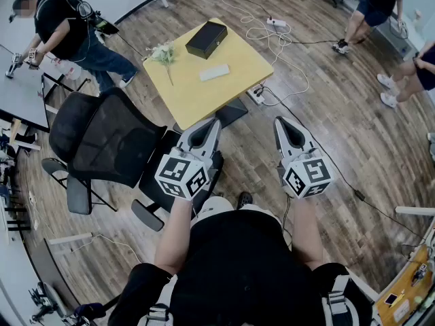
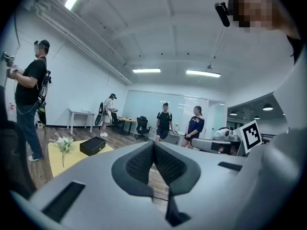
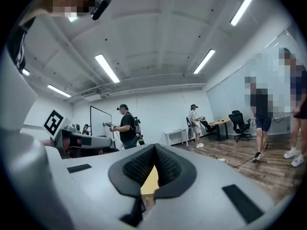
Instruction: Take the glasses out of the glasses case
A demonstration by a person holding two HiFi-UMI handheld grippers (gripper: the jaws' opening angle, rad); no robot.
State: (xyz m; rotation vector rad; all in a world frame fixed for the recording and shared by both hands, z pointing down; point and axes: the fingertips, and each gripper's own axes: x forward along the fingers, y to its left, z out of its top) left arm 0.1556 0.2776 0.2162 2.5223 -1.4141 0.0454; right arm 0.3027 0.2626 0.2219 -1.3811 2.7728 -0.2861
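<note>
I hold my left gripper (image 1: 214, 123) and right gripper (image 1: 279, 121) with jaws pressed together, empty. Well ahead on the yellow table (image 1: 185, 90), the closed black glasses case (image 1: 206, 39) lies slantwise at the far edge, nearer my left gripper
</note>
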